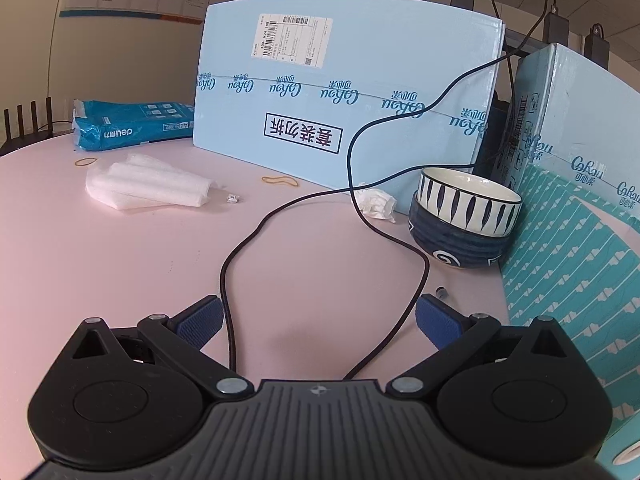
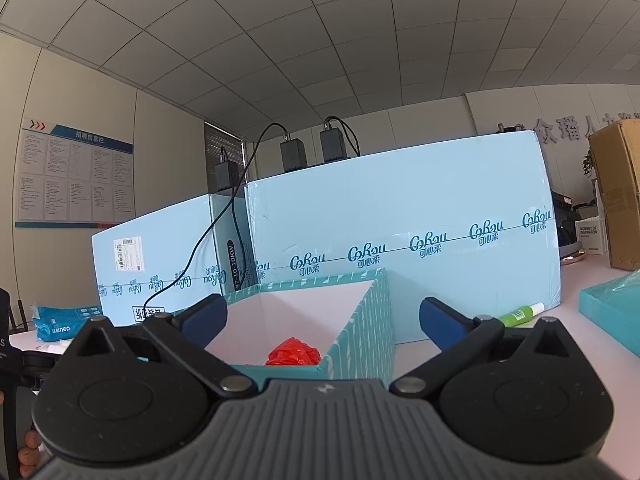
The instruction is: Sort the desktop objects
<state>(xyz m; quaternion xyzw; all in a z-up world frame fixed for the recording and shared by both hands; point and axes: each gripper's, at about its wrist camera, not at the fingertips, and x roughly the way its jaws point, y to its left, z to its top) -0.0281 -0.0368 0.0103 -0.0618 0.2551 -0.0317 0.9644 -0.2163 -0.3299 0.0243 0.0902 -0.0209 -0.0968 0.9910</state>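
Both grippers are spread wide with nothing in them. The left gripper (image 1: 318, 322) hangs low over the pink table (image 1: 100, 248), straddling a loop of black cable (image 1: 240, 236) in the lower middle of its view. The stacked bowls (image 1: 466, 216) at middle right look heavy, slick and breakable, so I'd pinch the top rim. The crumpled tissue (image 1: 376, 202) beside them is soft. The right gripper (image 2: 320, 320) sits over the teal box (image 2: 360, 332) with a red bag (image 2: 294, 354) inside.
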